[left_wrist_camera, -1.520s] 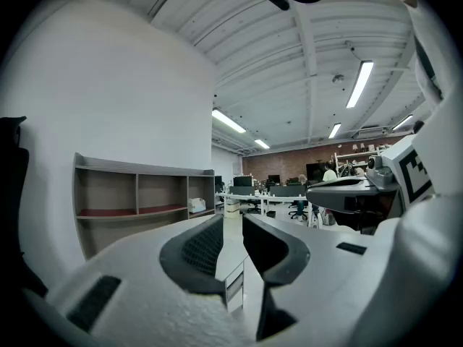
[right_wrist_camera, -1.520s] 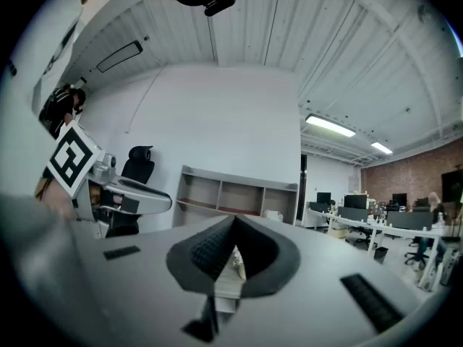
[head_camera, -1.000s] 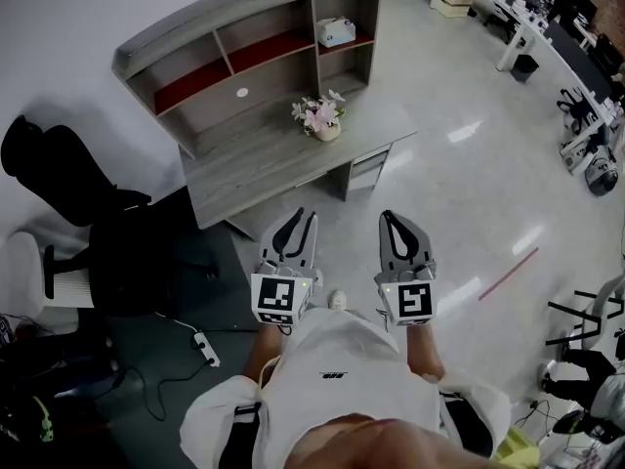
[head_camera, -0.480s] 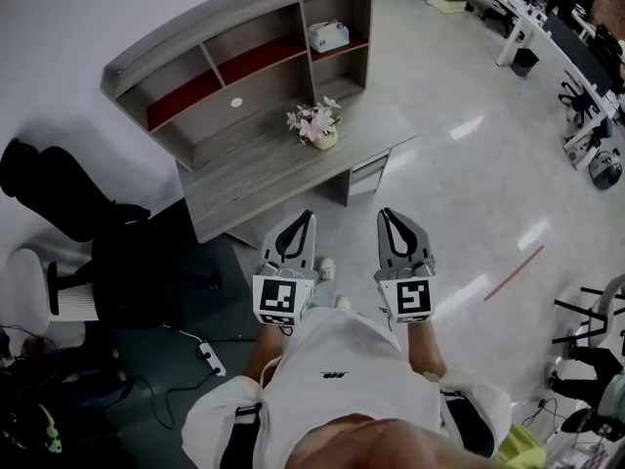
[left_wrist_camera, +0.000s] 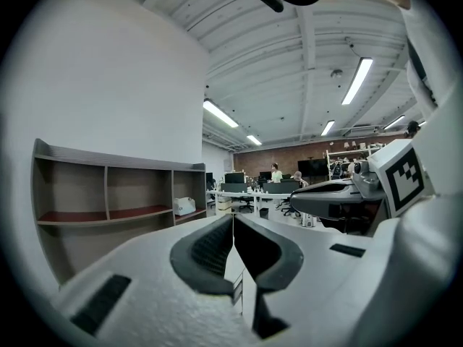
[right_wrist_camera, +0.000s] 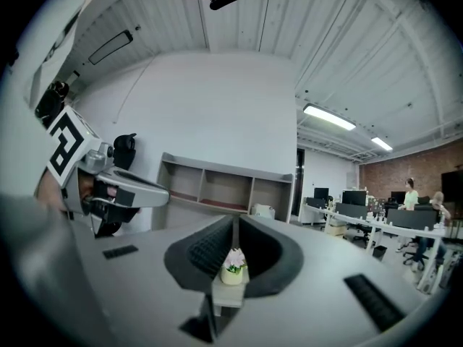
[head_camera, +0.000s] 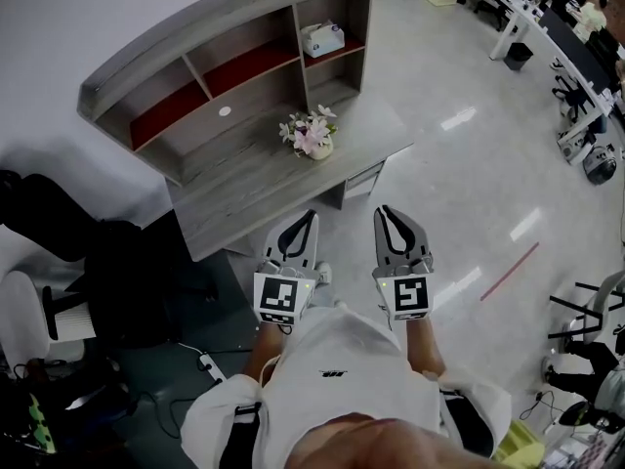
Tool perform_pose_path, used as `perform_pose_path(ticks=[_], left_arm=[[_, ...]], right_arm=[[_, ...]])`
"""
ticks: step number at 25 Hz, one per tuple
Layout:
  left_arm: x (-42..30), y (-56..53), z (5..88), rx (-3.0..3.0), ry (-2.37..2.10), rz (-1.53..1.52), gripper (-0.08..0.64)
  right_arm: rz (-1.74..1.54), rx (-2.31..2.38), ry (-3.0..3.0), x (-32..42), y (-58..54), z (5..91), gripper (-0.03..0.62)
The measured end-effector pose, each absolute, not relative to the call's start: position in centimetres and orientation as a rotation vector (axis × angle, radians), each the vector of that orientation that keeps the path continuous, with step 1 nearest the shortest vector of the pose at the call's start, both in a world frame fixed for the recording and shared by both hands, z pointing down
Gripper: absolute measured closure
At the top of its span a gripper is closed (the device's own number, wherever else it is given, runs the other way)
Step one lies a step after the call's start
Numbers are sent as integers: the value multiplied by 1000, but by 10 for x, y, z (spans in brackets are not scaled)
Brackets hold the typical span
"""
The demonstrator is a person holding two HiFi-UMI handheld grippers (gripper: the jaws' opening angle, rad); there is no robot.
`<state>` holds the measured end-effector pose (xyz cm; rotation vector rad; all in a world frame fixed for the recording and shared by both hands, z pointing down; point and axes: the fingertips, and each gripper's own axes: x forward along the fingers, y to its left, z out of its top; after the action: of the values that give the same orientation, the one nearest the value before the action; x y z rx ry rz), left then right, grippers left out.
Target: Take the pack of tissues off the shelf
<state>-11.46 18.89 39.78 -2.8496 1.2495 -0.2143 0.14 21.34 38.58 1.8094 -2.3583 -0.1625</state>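
Note:
The pack of tissues is a pale box on the red-lined board in the right bay of the grey shelf unit, which stands at the back of the grey desk. It also shows small in the left gripper view, the pack of tissues, and in the right gripper view, the pack of tissues. My left gripper and right gripper hang side by side over the floor, short of the desk's front edge. Both are shut with nothing in them, far from the pack.
A pot of pink flowers stands on the desk in front of the shelf. A drawer unit sits under the desk's right end. Dark chairs and a power strip lie to the left. Office desks run along the far right.
The desk and shelf have slid left and a little nearer in the head view, as the person steps toward them. Both grippers stay shut and level.

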Motion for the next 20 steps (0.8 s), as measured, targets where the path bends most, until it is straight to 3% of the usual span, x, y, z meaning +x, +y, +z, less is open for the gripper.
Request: perform_pose_path(ticks=[20], left_arm=[[-112, 70, 404, -2944, 1047, -209, 531]], right_arm=[[-137, 1908, -2262, -9, 97, 391, 545]])
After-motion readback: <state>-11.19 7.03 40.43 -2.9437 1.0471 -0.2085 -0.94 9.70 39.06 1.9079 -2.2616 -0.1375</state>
